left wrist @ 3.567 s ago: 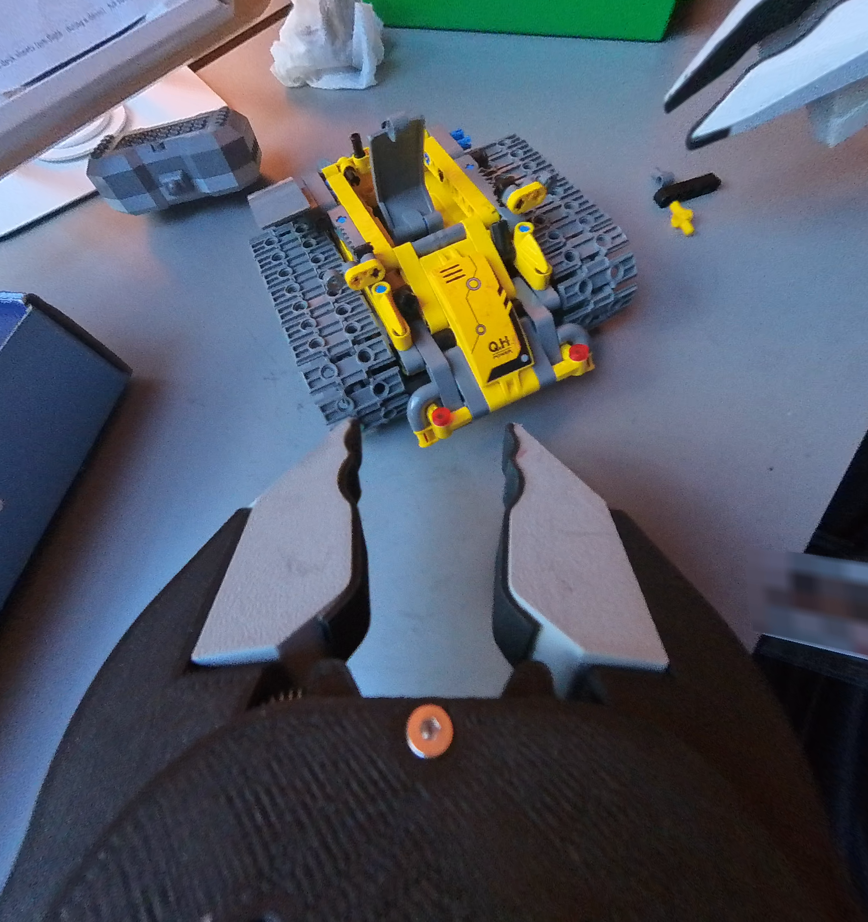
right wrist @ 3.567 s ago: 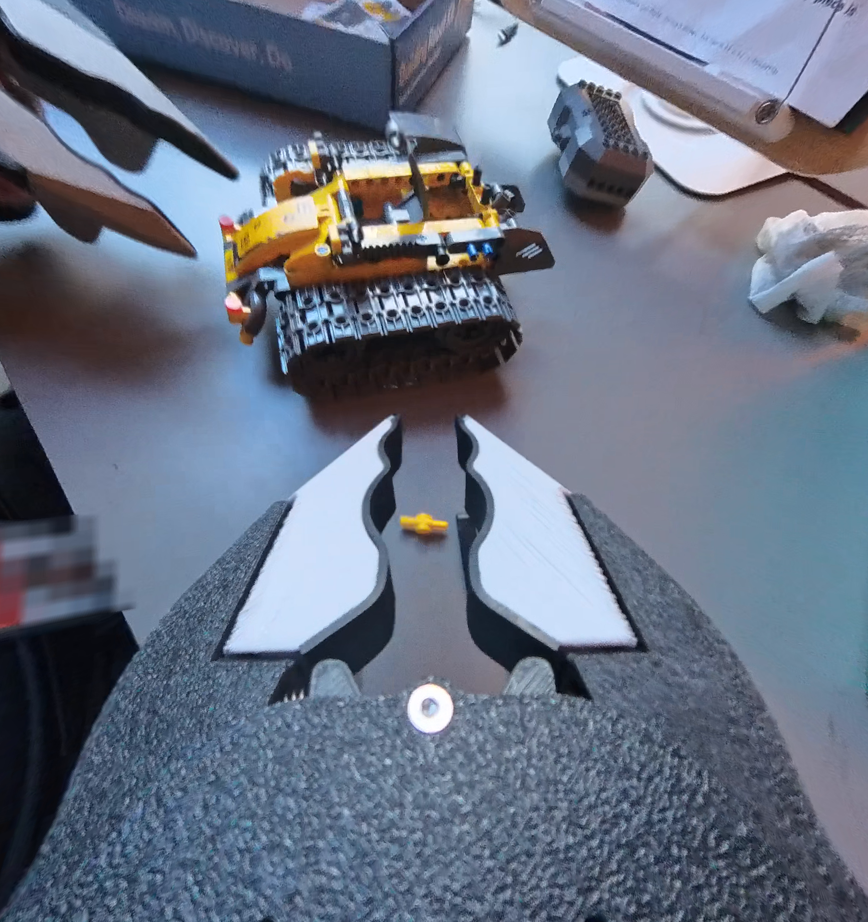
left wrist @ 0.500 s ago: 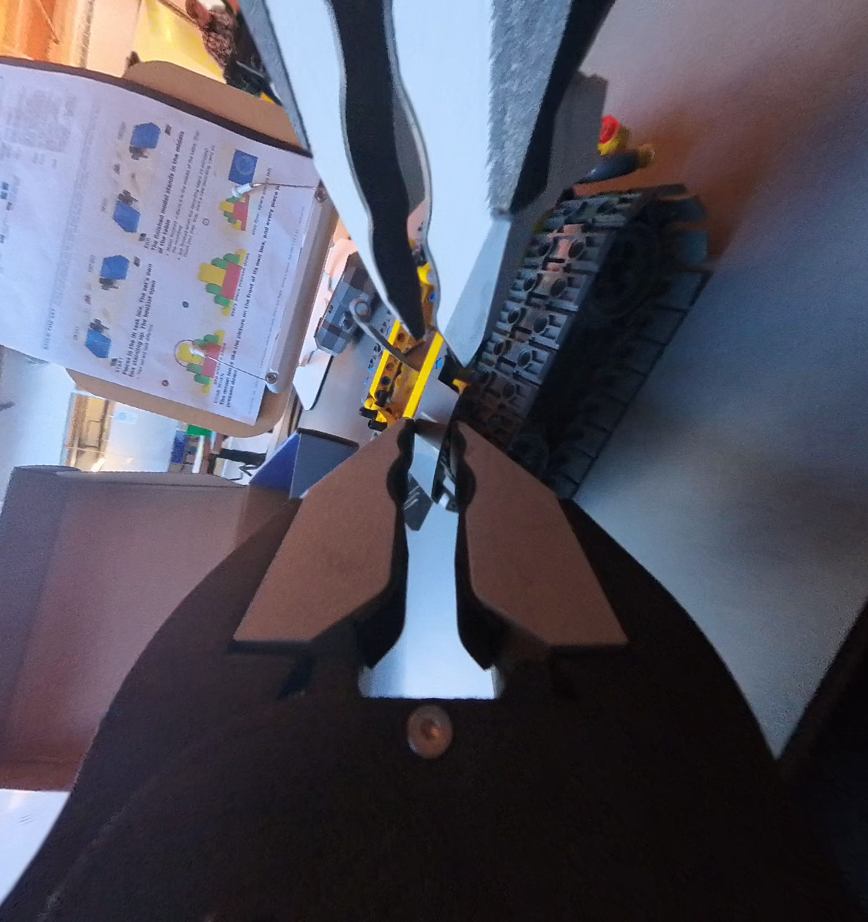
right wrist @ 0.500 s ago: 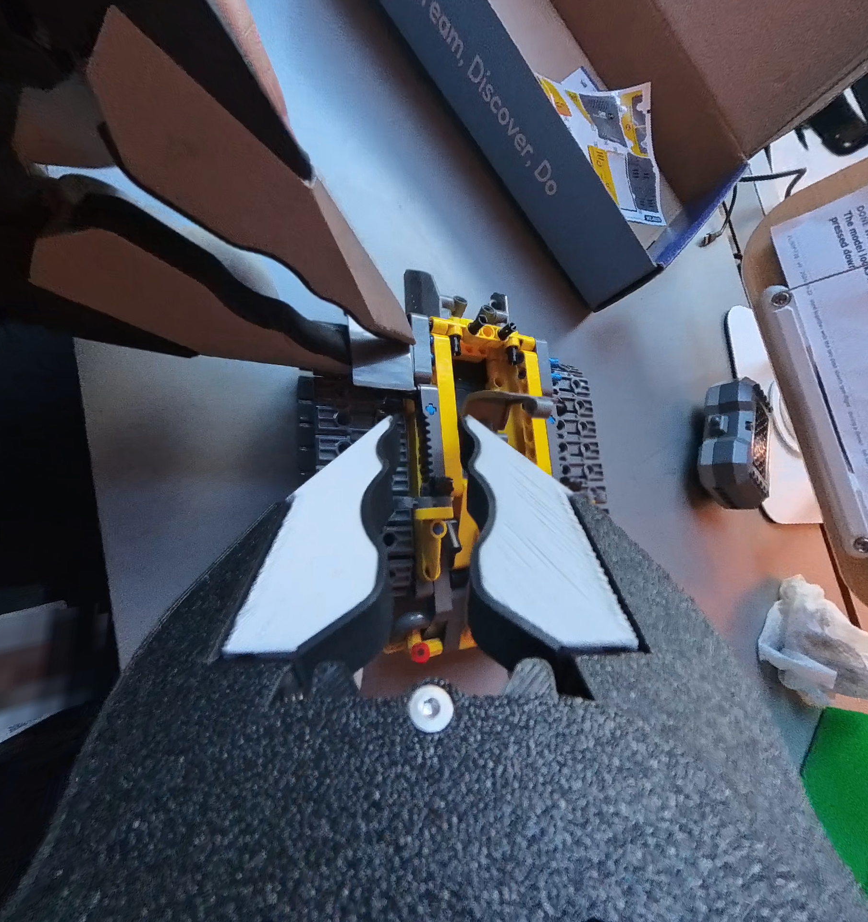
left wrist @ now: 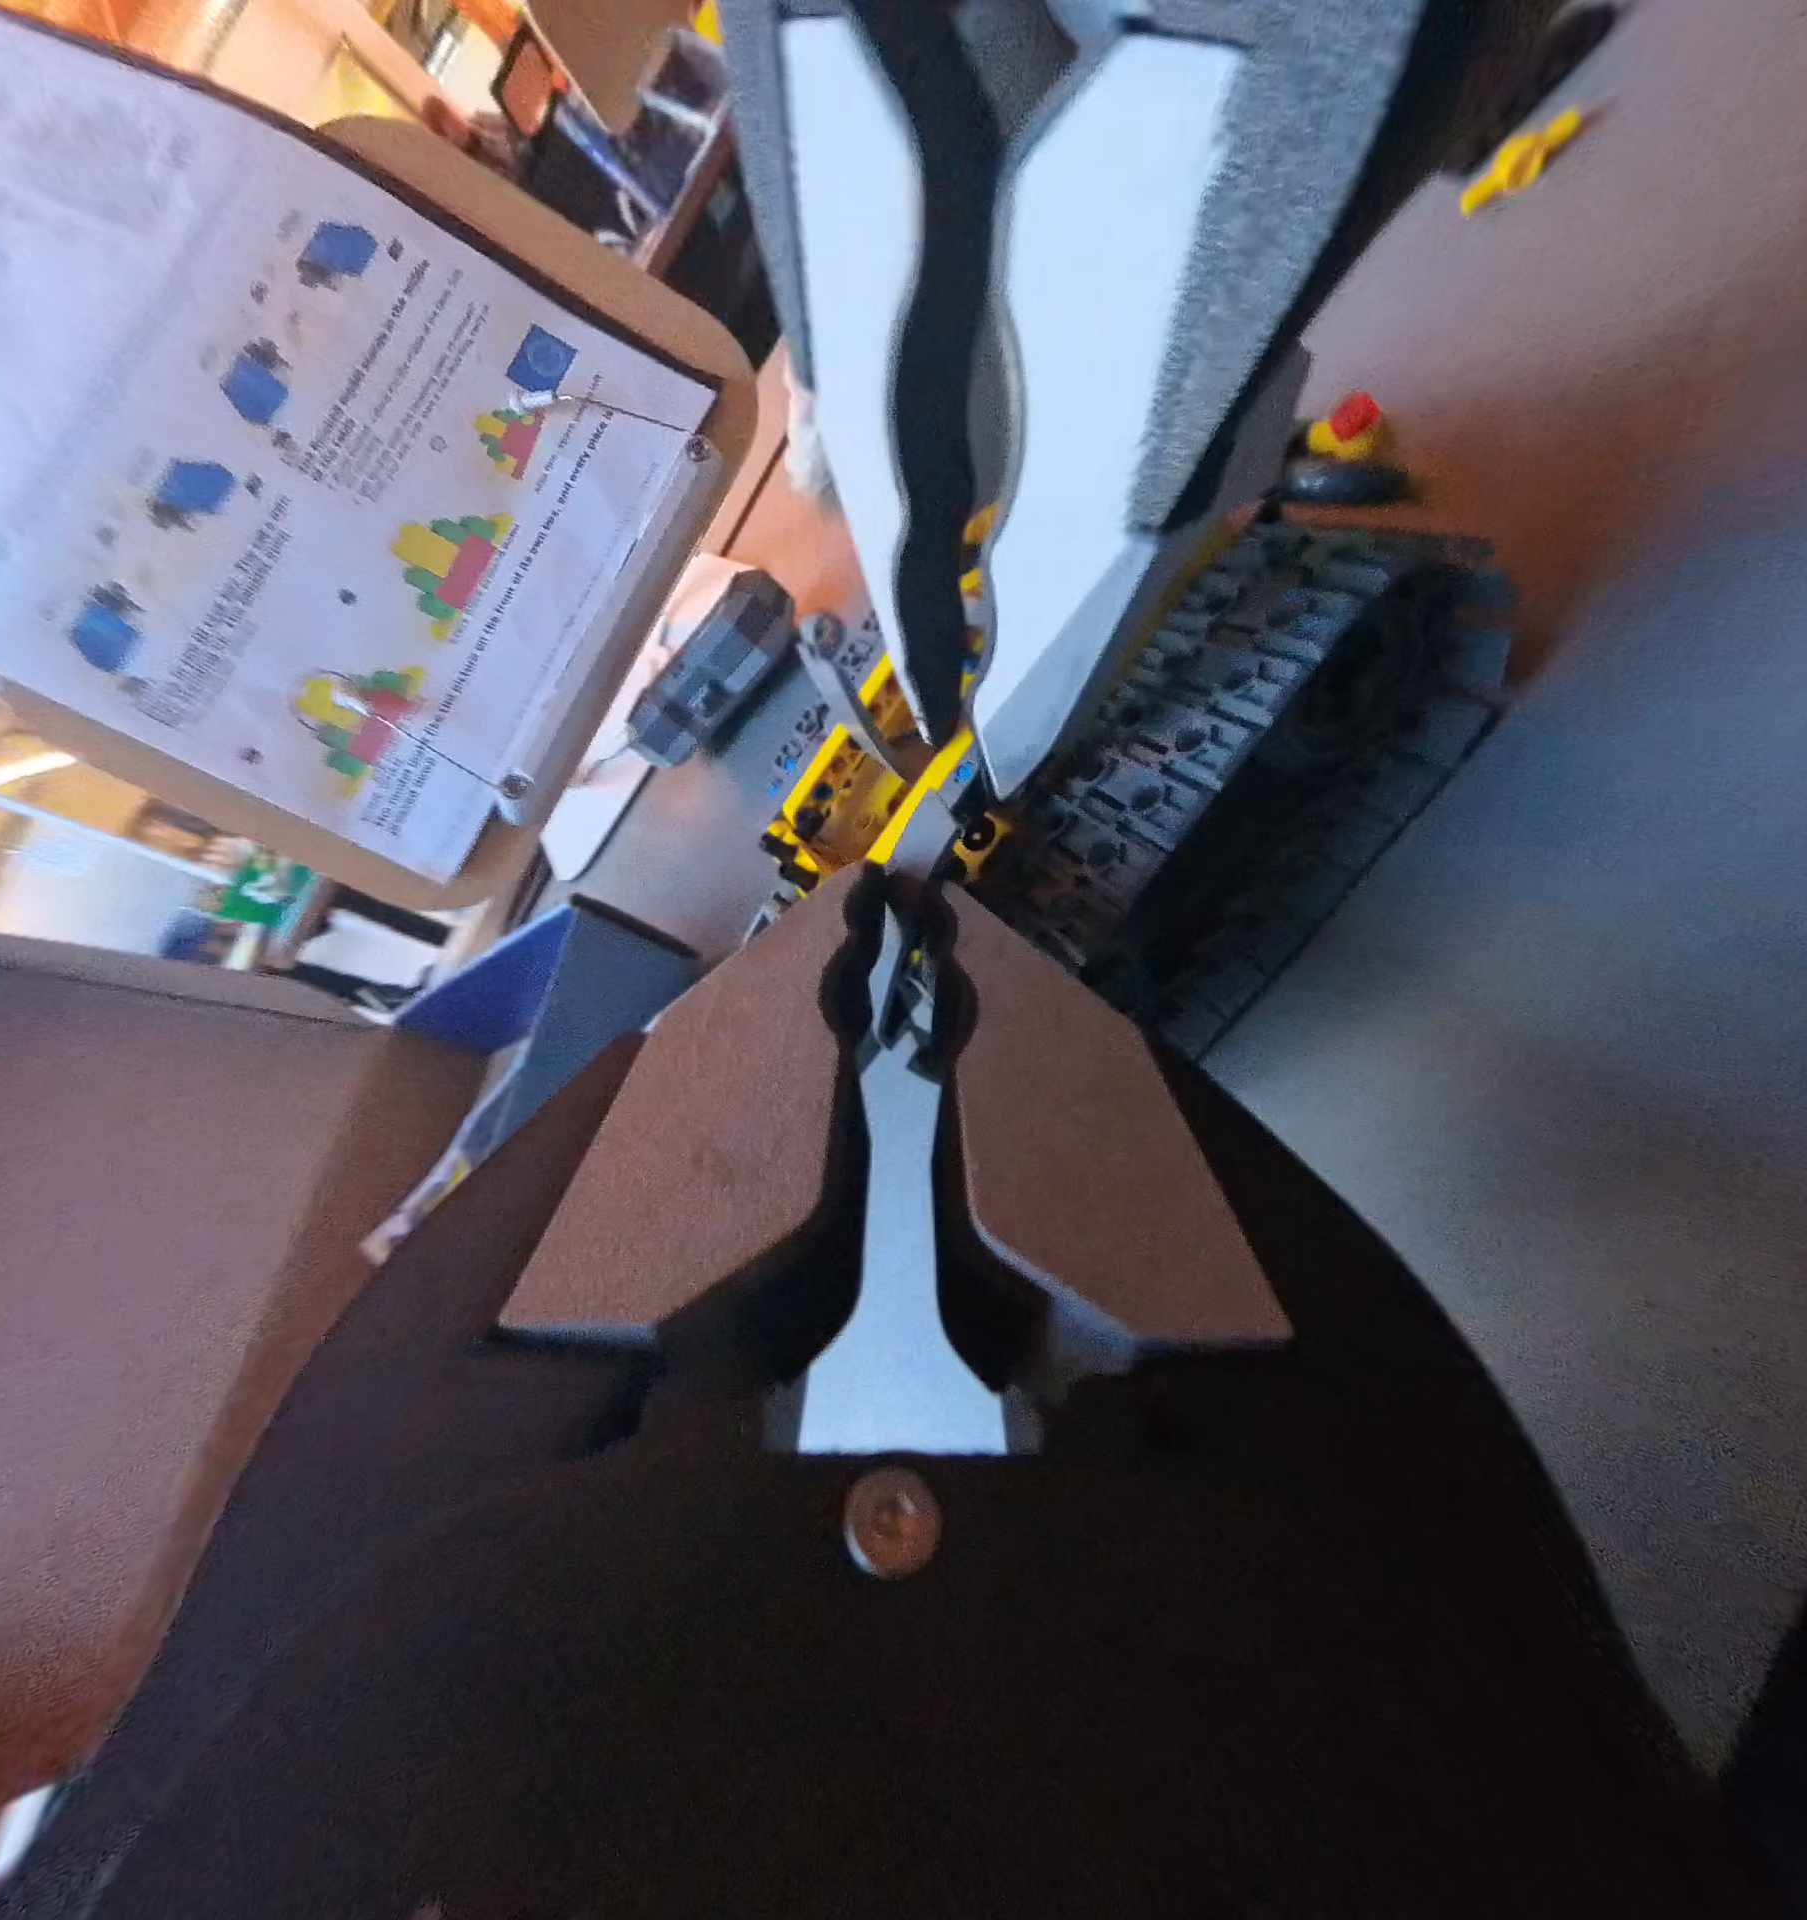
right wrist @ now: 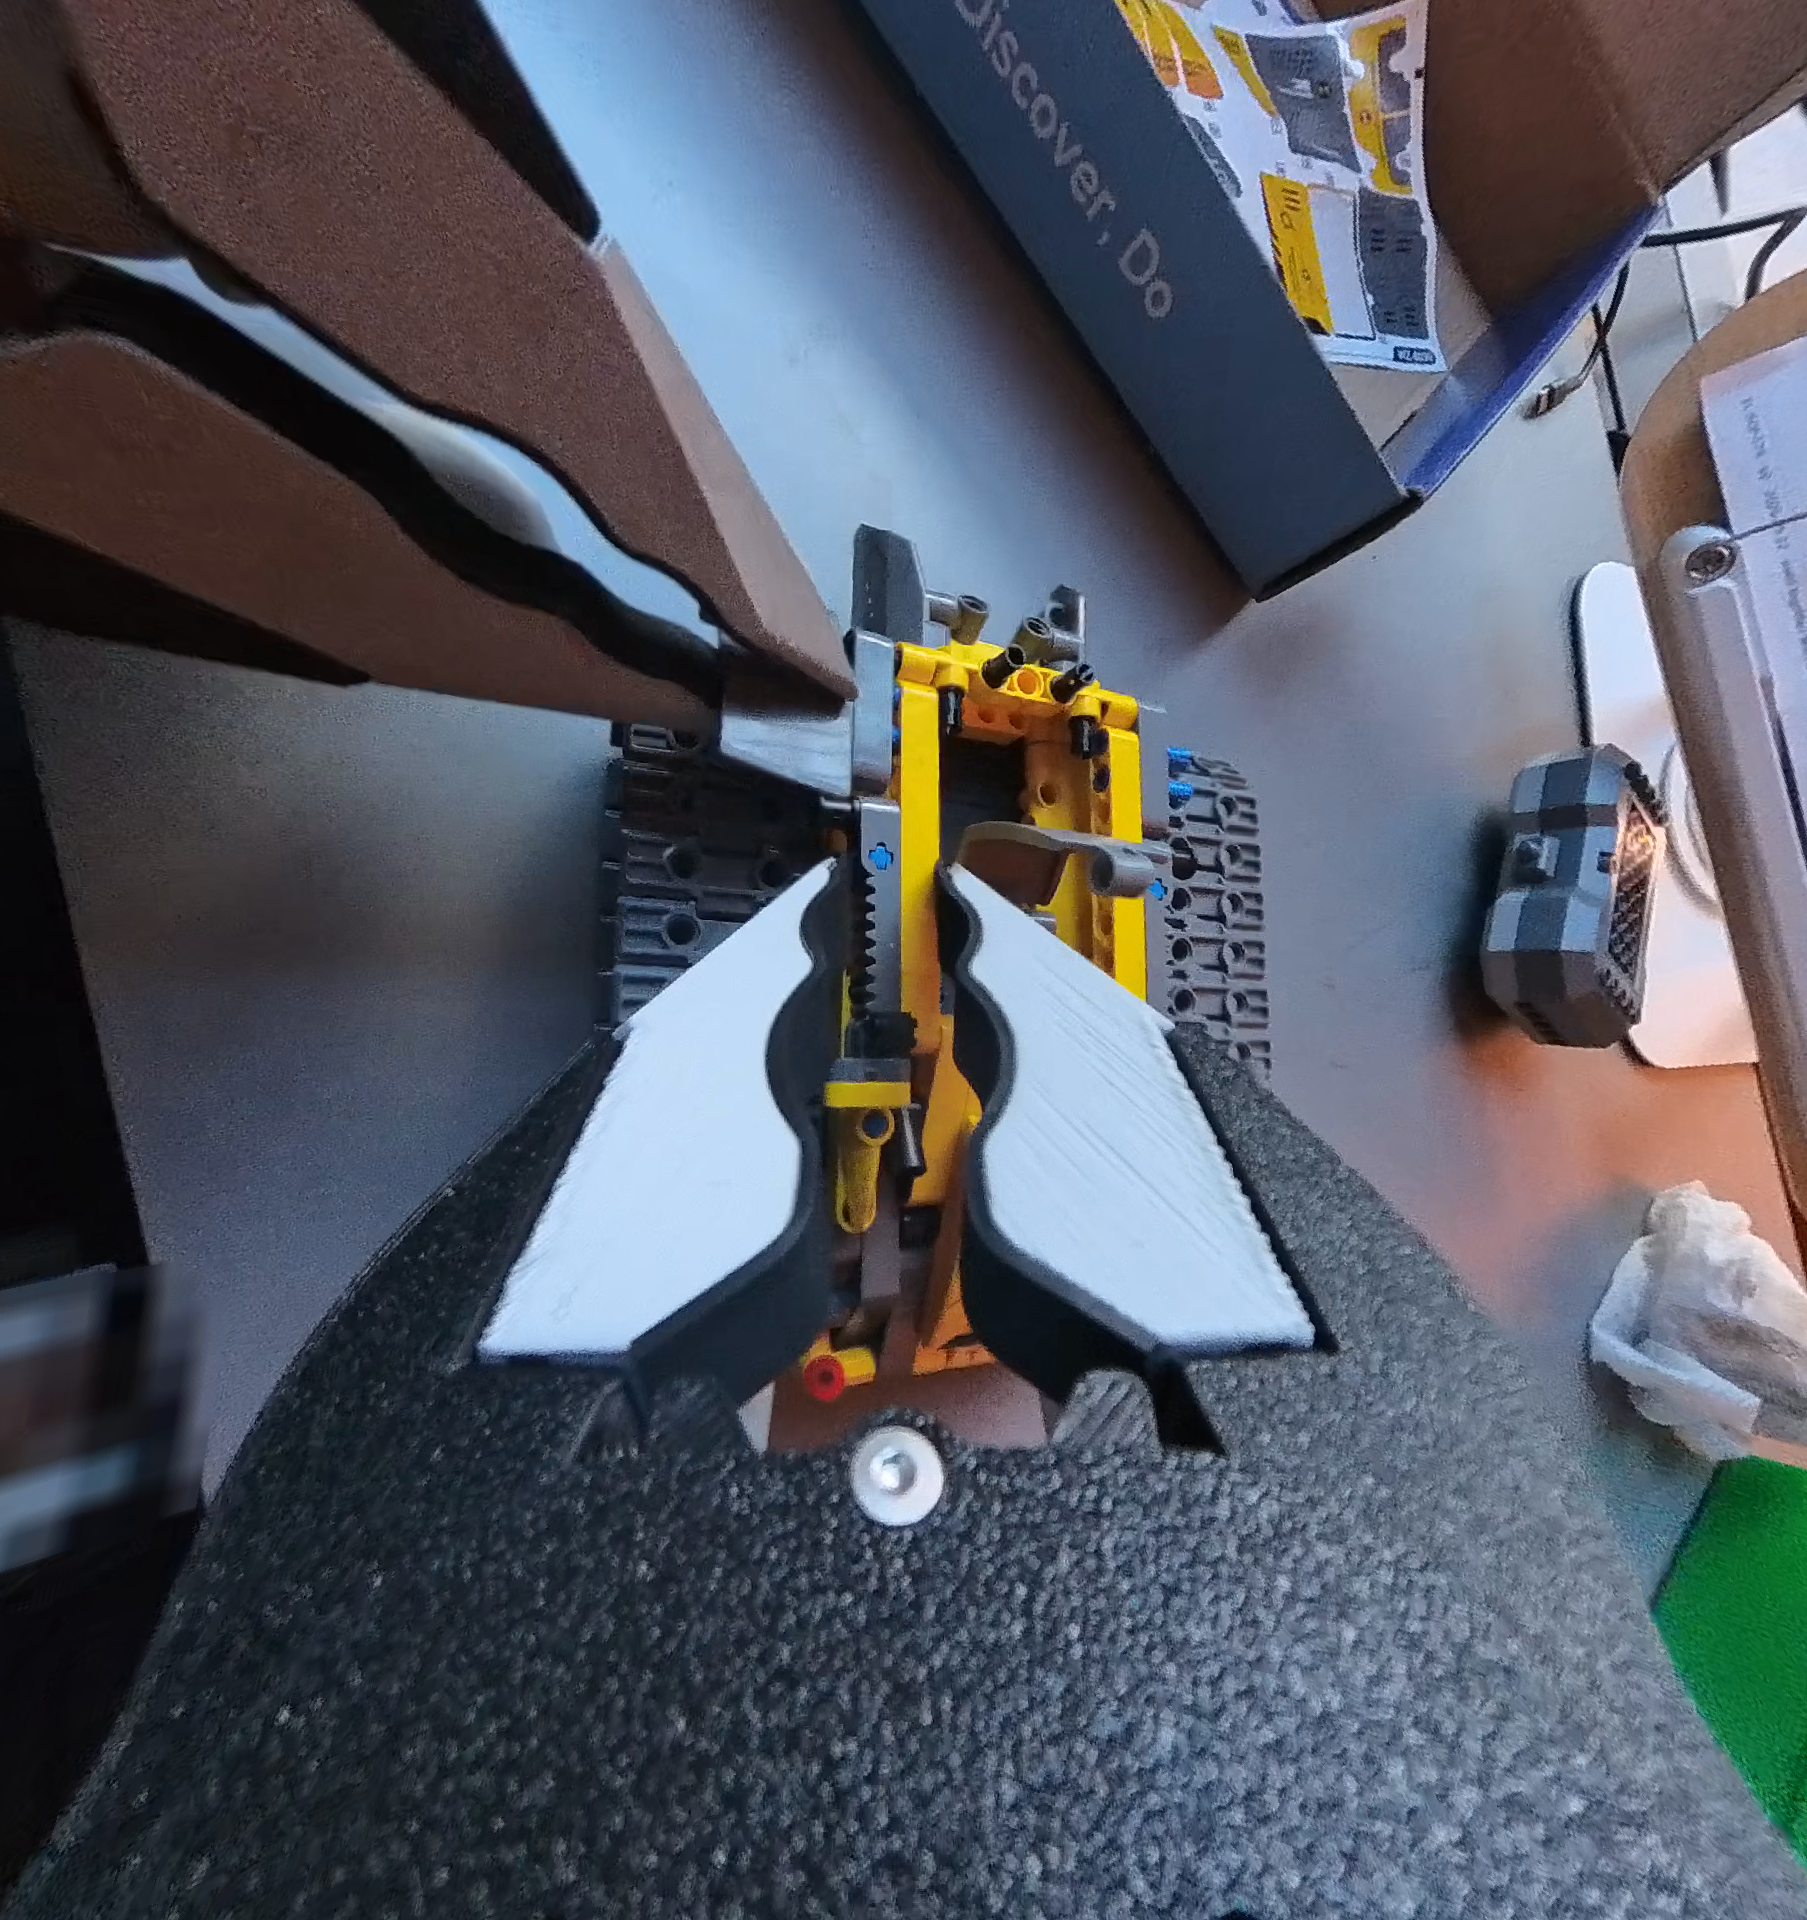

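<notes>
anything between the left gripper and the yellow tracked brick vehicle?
Nothing visible. The left gripper already pinches a grey panel at the rear of the yellow-and-grey tracked brick vehicle; the right gripper straddles its yellow frame.

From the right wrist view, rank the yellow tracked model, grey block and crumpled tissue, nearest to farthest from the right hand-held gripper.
1. Yellow tracked model: between the right hand-held gripper fingers.
2. Grey block: off right.
3. Crumpled tissue: lower right, farthest from the fingertips.

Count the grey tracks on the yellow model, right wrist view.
2. One track lies on the yellow model's picture-left side, partly under the left gripper; the other on its picture-right side. The right gripper hides their near ends.
</notes>
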